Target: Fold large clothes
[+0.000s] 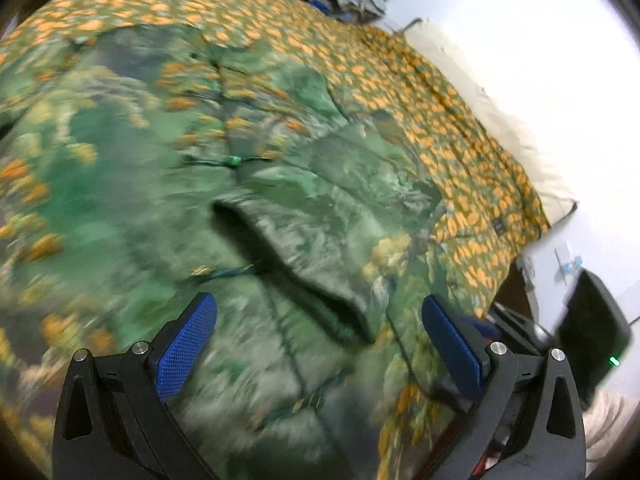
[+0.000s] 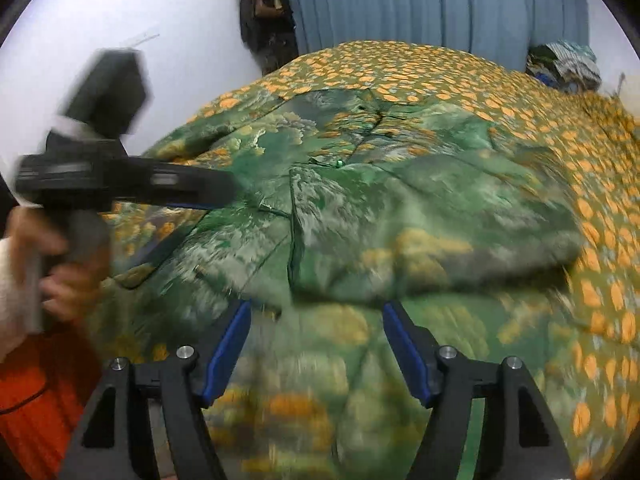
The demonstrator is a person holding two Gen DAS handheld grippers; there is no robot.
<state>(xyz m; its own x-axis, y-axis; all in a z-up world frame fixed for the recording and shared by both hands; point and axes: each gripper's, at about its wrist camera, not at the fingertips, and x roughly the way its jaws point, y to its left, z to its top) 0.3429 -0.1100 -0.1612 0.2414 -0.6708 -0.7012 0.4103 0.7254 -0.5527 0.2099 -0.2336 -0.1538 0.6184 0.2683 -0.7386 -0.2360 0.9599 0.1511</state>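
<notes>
A bed with an orange-spotted cover carries the green printed garment, spread flat ahead of both pairs of fingers. Its long axis runs away from the fingers, with the neck at the far end. The left gripper is spread wide with nothing between. The right gripper is also wide apart and holds nothing.

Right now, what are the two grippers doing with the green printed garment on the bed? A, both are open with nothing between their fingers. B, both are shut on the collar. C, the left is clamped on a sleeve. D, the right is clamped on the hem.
A: the left gripper and the right gripper both show blue fingers spread wide above the green garment, gripping nothing.
</notes>
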